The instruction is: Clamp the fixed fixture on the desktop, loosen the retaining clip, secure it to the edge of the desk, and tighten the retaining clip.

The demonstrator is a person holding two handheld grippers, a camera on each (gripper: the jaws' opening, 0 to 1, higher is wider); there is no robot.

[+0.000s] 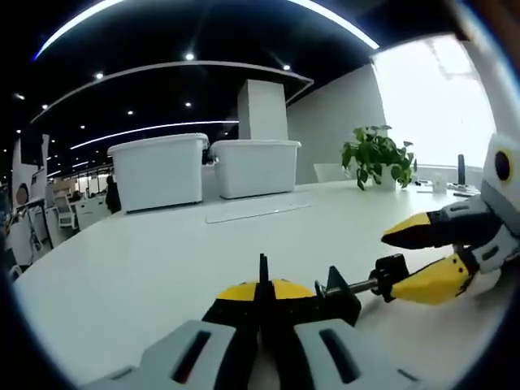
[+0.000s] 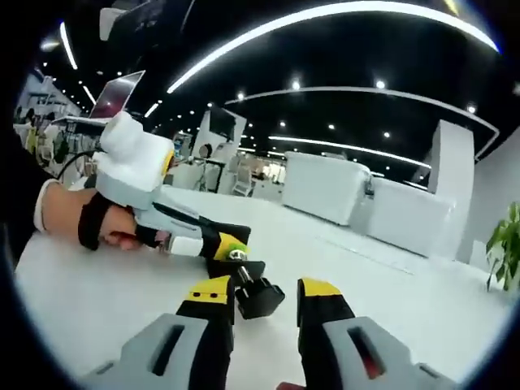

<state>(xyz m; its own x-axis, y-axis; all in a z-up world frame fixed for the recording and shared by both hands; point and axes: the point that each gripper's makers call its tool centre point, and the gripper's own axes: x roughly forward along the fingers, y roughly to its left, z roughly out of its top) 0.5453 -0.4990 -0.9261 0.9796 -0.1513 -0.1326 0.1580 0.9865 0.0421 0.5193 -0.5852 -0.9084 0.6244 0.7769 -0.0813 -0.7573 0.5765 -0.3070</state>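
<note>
A black clamp (image 1: 337, 294) lies on the white counter (image 1: 162, 260); the left tongs (image 1: 262, 299) are closed on its body; the right tongs (image 2: 264, 294), apart, flank its screw knob (image 2: 258, 297). Loosening seems in hand; next, pinch and turn the knob.

White desk (image 1: 162, 268), storage bins (image 1: 160, 171), plant (image 1: 376, 156) (bright window behind), curved ceiling lights (image 2: 325, 16)

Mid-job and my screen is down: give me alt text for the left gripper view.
The left gripper is shut on a black clamp lying on the white desk. The right gripper comes in from the right, jaws open around the knob on the clamp's screw. Behind stand two white bins and a potted plant.
</note>
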